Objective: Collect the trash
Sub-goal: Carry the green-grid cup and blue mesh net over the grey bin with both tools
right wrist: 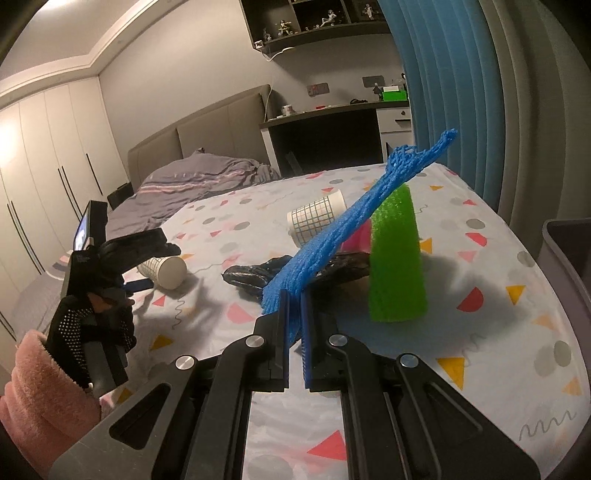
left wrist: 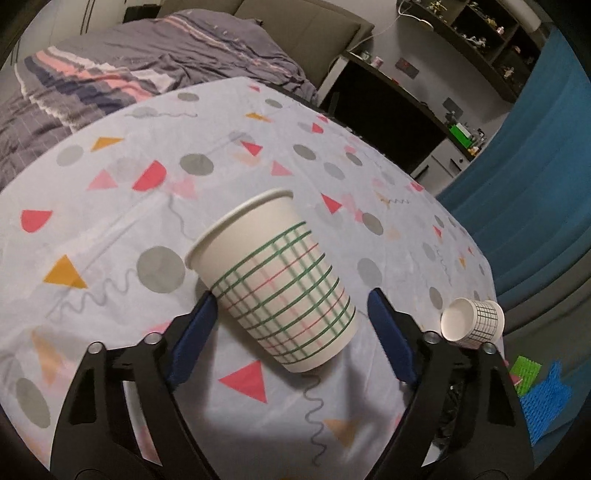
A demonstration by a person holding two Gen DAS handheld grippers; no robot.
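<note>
A bedroom in a home — an unmade bed with a grey striped duvet and padded headboard stands past the far edge of the patterned table. Tall white wardrobes line one wall; a desk, shelves of figurines and blue curtains fill the far corner.

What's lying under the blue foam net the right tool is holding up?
Under the blue foam net lies a crumpled black plastic bag, with something pink beside the green foam sleeve. The net covers the bag's middle.
</note>
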